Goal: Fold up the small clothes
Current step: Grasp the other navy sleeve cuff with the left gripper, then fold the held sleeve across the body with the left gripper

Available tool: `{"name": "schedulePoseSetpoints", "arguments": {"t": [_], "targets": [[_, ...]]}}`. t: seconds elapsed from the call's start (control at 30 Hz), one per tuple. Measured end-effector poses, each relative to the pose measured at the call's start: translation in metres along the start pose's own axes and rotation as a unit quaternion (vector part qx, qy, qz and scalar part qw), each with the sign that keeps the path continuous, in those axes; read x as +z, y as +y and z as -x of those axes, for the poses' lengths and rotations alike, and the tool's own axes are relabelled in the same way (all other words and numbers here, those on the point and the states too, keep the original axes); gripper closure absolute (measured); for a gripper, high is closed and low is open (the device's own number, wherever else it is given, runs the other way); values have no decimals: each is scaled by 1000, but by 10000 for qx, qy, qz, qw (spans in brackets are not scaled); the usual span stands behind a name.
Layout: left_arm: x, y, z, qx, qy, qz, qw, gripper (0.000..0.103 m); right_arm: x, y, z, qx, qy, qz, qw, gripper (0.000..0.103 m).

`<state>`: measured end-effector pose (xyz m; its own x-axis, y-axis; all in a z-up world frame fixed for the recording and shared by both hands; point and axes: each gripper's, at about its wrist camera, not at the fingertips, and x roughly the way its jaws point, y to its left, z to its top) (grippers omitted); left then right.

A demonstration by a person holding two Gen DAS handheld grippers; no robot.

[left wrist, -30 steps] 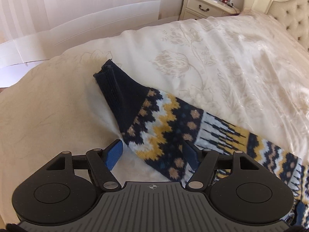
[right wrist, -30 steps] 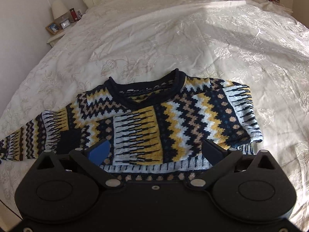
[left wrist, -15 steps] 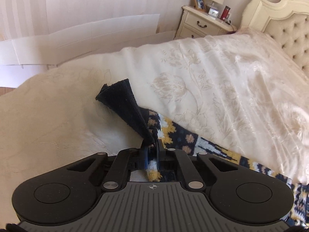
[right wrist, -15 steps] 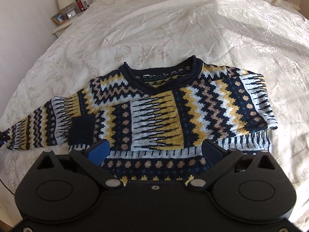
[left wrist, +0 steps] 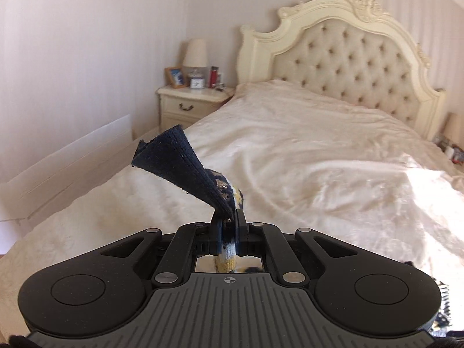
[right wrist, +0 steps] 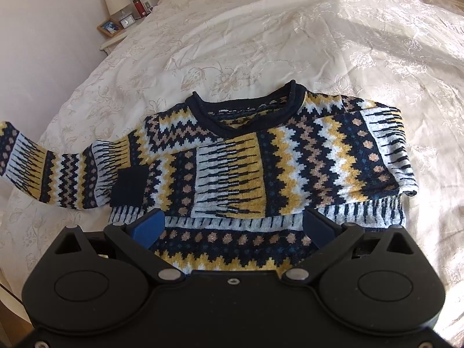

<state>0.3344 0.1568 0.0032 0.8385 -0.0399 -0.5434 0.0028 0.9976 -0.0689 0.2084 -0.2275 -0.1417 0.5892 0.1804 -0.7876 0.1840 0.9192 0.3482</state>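
A small knitted sweater [right wrist: 261,156] in navy, yellow, white and tan zigzags lies front-up on the cream bedspread [right wrist: 261,29]. One sleeve is folded across its chest, the dark cuff [right wrist: 129,185] resting on the body. The other sleeve [right wrist: 43,168] stretches out to the left and rises off the bed. My left gripper [left wrist: 228,226] is shut on that sleeve just behind its navy cuff [left wrist: 174,159], which sticks up in front of the fingers. My right gripper [right wrist: 232,226] hovers open over the sweater's lower hem, nothing between its blue fingers [right wrist: 148,226].
A cream tufted headboard [left wrist: 348,58] stands at the far end of the bed. A nightstand [left wrist: 191,101] with a lamp, picture frame and clock is beside it. White panels [left wrist: 72,156] lean on the wall at the left bed edge.
My left gripper closed on the sleeve near the cuff and lifted it off the bed, tilting up toward the headboard. The right gripper drew closer over the sweater's hem, still open.
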Motion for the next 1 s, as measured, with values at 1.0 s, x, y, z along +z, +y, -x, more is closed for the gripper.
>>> {"name": "schedulePoseSetpoints", "arguments": {"t": [1.0], "targets": [[-148, -200, -63, -1117, 1748, -1149, 9715, 73, 23, -86, 24, 427, -180, -313, 9984, 1]]}}
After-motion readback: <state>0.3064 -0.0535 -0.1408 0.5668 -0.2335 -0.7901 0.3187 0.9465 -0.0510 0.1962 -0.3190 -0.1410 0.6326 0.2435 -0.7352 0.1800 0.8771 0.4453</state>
